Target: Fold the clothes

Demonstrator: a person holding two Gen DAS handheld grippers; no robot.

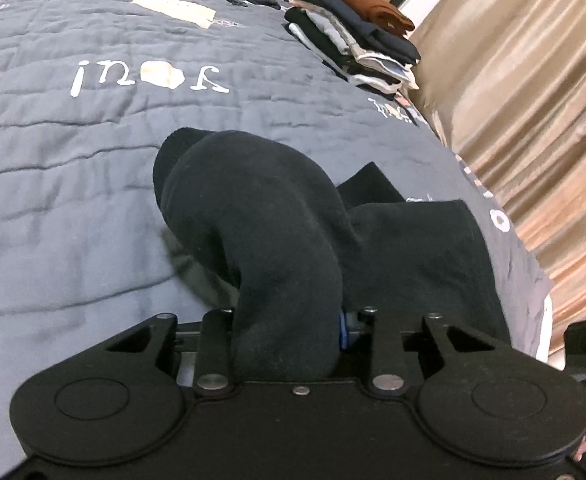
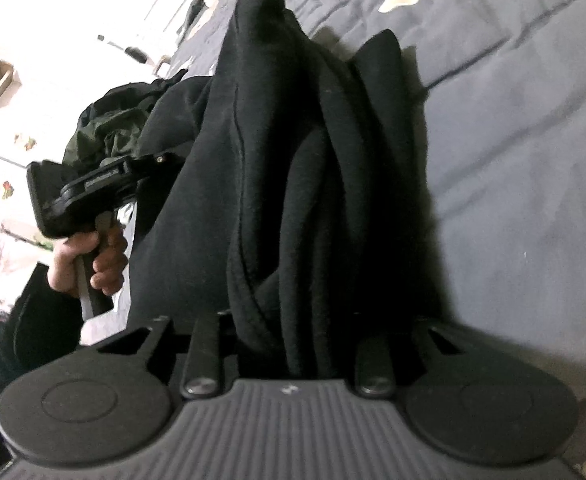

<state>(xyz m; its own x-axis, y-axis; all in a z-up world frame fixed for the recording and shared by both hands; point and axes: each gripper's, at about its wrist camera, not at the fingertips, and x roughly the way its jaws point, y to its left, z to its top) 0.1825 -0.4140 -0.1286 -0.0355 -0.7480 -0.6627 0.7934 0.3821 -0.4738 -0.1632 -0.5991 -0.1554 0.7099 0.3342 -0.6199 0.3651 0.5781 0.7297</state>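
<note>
Both claws clamp the black garment (image 1: 261,216), bunched between them.

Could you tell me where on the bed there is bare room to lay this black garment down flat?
The grey quilt is bare left of the black garment, up to the white lettering. It is crowded along the right edge, where the folded stack sits, and far back.
</note>
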